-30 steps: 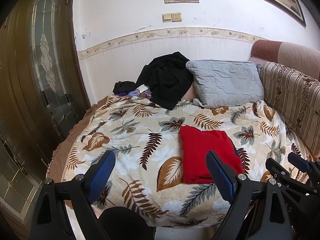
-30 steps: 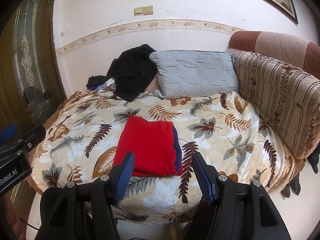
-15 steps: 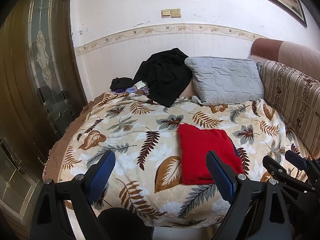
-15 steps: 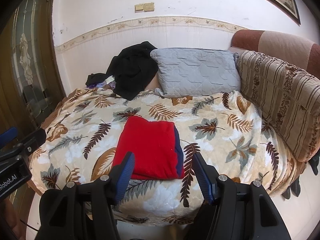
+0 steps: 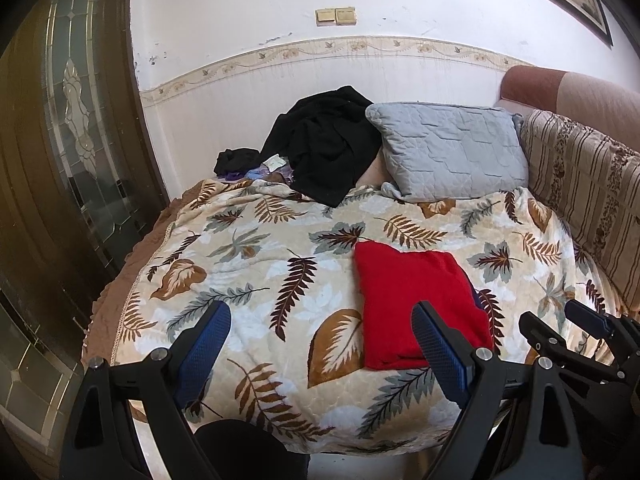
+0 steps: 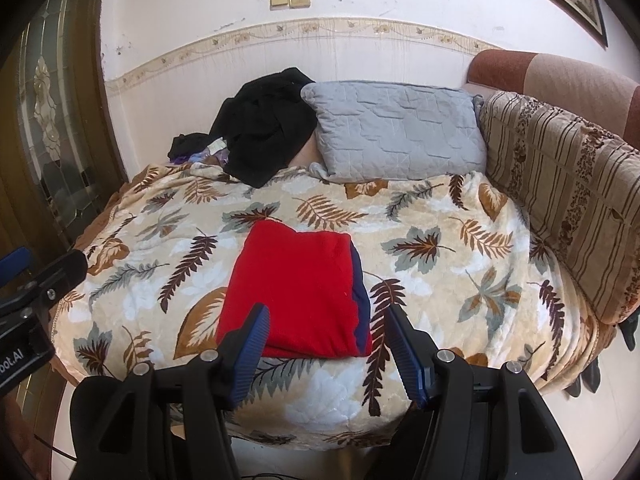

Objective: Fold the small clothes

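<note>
Since the red garment (image 6: 298,288) already lay as a flat, squared rectangle on the leaf blanket (image 6: 432,280), near its front edge, the fold looked done or nearly so. A navy layer showed along its right edge, so whether that was a lining or a second piece couldn't be told. Both grippers hung clear of it w/ nothing held: left gripper (image 5: 320,356) had fingers wide apart, right gripper (image 6: 324,352) apart too but narrower, framing the garment's near edge. Possibly left: the black clothes (image 5: 324,152) heaped by the gray pillow (image 5: 452,148) at the back, if those count as small clothes. Sm. items beside that heap were too tangled to ID, and the blanket's front edge sat hidden behind both grippers.
</note>
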Demonstrator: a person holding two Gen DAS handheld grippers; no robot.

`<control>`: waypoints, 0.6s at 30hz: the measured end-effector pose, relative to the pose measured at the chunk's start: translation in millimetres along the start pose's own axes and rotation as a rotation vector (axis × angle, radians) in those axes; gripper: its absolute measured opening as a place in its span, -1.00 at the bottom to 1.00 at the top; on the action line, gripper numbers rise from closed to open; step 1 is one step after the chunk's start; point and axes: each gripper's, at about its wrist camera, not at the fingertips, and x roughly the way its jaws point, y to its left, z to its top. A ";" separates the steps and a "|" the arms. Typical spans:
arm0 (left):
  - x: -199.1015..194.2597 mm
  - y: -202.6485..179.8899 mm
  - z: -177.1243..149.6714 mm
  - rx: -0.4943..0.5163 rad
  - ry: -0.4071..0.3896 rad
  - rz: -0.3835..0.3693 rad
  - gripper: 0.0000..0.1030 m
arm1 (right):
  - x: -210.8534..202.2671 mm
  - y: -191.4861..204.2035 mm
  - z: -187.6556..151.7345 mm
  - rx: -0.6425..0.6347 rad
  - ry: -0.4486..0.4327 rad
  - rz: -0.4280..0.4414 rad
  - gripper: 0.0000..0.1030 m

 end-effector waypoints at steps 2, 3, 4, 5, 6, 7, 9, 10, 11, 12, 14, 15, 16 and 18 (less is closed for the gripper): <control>1.5 -1.3 -0.1 0.004 0.002 -0.003 0.78 | 1.7 0.3 0.0 -0.001 0.004 -0.002 0.24; 2.5 -1.7 -0.2 0.005 0.003 -0.005 0.78 | 1.9 0.5 0.0 -0.001 0.004 -0.004 0.24; 3.1 -1.7 -0.1 0.005 0.003 -0.008 0.78 | 2.0 0.8 0.1 -0.002 0.002 -0.006 0.24; 4.0 -1.1 0.6 0.005 0.004 -0.010 0.78 | 2.5 0.6 0.4 -0.002 0.001 -0.006 0.24; 5.0 -1.0 0.6 0.005 0.004 -0.010 0.78 | 3.0 1.1 0.4 -0.002 0.001 -0.009 0.24; 4.9 -1.1 0.4 0.005 0.004 -0.010 0.78 | 4.1 1.3 0.8 -0.003 0.002 -0.011 0.24; 5.6 -0.9 0.4 0.004 0.006 -0.013 0.78 | 6.1 2.2 1.3 -0.003 0.005 -0.013 0.24; 6.4 -0.7 0.6 0.003 0.006 -0.014 0.78 | 7.1 2.7 1.4 -0.003 0.006 -0.013 0.24; 7.1 -0.4 0.6 0.002 0.006 -0.013 0.78 | 7.7 3.0 1.8 -0.003 0.006 -0.013 0.24; 7.3 -0.3 0.6 0.000 0.006 -0.012 0.78 | 8.4 3.7 1.8 -0.005 0.007 -0.014 0.24; 8.5 0.6 0.8 -0.004 0.008 -0.013 0.78 | 8.2 3.4 1.7 -0.006 0.008 -0.014 0.24; 8.9 0.9 1.0 -0.005 0.008 -0.013 0.78 | 8.5 3.7 1.5 -0.006 0.009 -0.013 0.24; 9.7 1.3 1.2 -0.006 0.007 -0.012 0.78 | 8.5 3.9 1.1 -0.006 0.009 -0.013 0.24; 9.9 1.6 1.4 -0.006 0.008 -0.014 0.78 | 8.3 4.2 0.7 -0.008 0.009 -0.013 0.24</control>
